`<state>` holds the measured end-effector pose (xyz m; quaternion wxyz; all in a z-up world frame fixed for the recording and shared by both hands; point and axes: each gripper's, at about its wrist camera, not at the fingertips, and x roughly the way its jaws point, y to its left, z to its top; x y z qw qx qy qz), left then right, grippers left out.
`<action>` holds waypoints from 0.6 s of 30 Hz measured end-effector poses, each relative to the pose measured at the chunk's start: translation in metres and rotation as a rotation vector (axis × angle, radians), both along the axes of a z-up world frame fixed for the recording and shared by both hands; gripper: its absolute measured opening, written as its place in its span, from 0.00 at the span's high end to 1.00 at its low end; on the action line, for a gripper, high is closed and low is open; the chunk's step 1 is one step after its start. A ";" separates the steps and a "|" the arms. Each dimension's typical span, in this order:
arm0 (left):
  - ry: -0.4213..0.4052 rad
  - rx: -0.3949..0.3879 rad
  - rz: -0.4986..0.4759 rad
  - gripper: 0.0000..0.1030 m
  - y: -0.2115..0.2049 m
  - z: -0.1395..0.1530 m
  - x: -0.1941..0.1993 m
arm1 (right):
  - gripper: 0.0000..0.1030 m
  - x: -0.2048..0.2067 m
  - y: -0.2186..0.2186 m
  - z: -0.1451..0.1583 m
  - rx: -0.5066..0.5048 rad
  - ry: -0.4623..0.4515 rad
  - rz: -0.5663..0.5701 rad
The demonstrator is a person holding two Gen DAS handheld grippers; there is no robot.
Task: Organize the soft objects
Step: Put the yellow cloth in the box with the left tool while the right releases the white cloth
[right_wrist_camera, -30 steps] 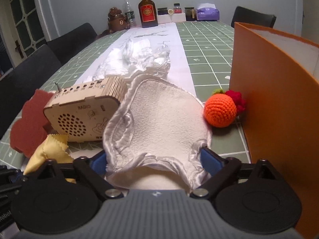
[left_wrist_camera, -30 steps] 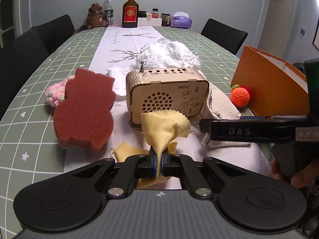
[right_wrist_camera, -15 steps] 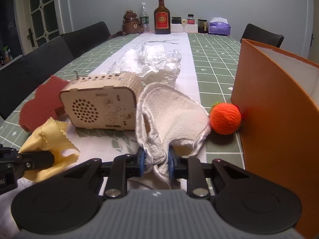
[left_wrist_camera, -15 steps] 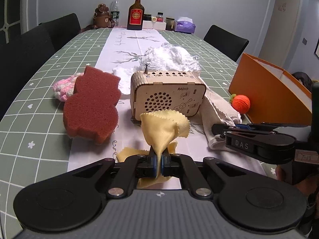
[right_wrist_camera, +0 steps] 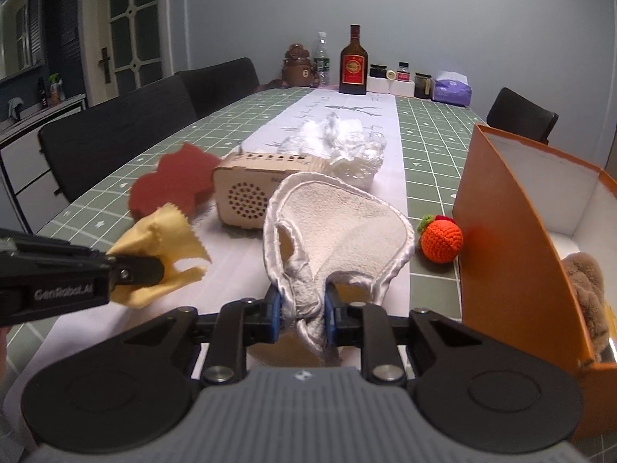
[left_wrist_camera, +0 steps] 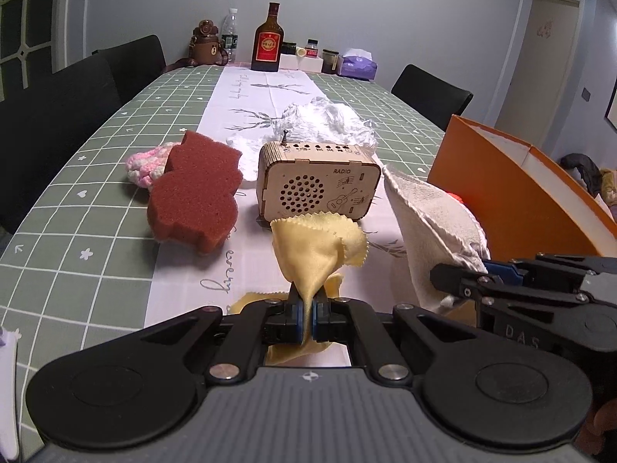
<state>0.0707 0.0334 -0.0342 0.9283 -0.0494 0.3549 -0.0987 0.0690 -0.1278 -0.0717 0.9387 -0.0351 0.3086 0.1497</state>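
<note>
Left fingers (left_wrist_camera: 297,320) pinching yellow cloth (left_wrist_camera: 318,249) upright, right fingers (right_wrist_camera: 274,310) clamping white towel (right_wrist_camera: 339,227) upright

Porous sponge (left_wrist_camera: 196,202), terry towel (right_wrist_camera: 347,223) with seemingly satin edging.

A wooden radio (left_wrist_camera: 318,185) stands upright on the white table runner (left_wrist_camera: 246,92), its small antenna up. At the table's far end sit a brown liquor bottle (left_wrist_camera: 267,40) with a red label, a clear water bottle (left_wrist_camera: 230,34) beside a bear-shaped container (left_wrist_camera: 206,44), and a purple tissue pack (left_wrist_camera: 356,65). Black chairs (left_wrist_camera: 69,104) line the green checked tablecloth (left_wrist_camera: 77,208).
</note>
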 end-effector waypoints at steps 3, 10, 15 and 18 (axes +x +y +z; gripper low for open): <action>-0.005 -0.019 0.015 0.96 0.001 0.004 -0.009 | 0.80 -0.014 0.001 0.007 0.001 -0.018 0.034; -0.051 -0.023 0.022 0.96 -0.005 0.028 -0.026 | 0.80 -0.034 -0.005 0.030 -0.030 -0.051 0.097; -0.085 -0.028 -0.010 0.96 -0.022 0.049 -0.028 | 0.80 -0.038 -0.017 0.053 -0.052 -0.083 0.137; -0.105 -0.026 -0.059 0.96 -0.040 0.064 -0.024 | 0.80 -0.039 -0.029 0.069 -0.073 -0.111 0.145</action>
